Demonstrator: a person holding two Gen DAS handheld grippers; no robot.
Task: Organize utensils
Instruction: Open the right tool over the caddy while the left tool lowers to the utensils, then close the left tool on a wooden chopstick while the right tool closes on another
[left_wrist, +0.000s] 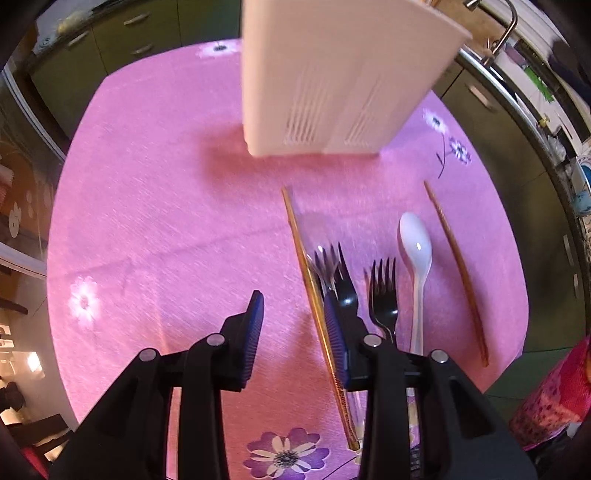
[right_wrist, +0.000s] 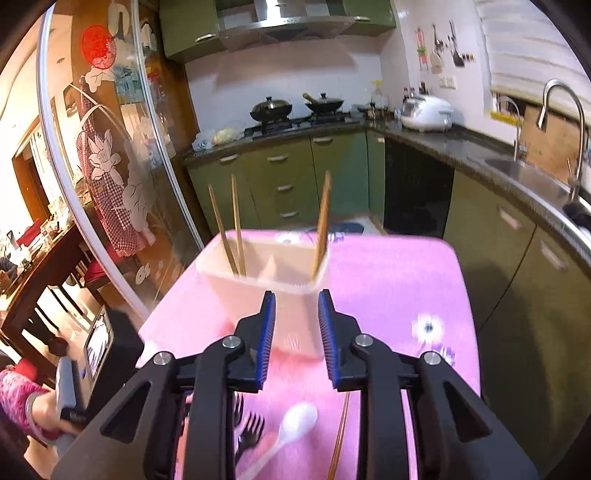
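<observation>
A white slotted utensil holder (left_wrist: 332, 81) stands on the pink tablecloth (left_wrist: 166, 221); in the right wrist view the holder (right_wrist: 262, 284) holds three wooden chopsticks (right_wrist: 321, 229). On the cloth lie two chopsticks (left_wrist: 314, 302), two black forks (left_wrist: 384, 299), a clear fork and a white spoon (left_wrist: 415, 251). My left gripper (left_wrist: 295, 314) is open and empty, low over the cloth just left of the nearest chopstick. My right gripper (right_wrist: 297, 314) is open and empty, raised in front of the holder, with the spoon (right_wrist: 295, 417) and forks (right_wrist: 249, 428) below it.
Green kitchen cabinets (right_wrist: 280, 177) and a dark counter with a sink and tap (right_wrist: 561, 122) run behind and right of the table. A glass partition (right_wrist: 110, 147) stands left. The table's edges are near on both sides.
</observation>
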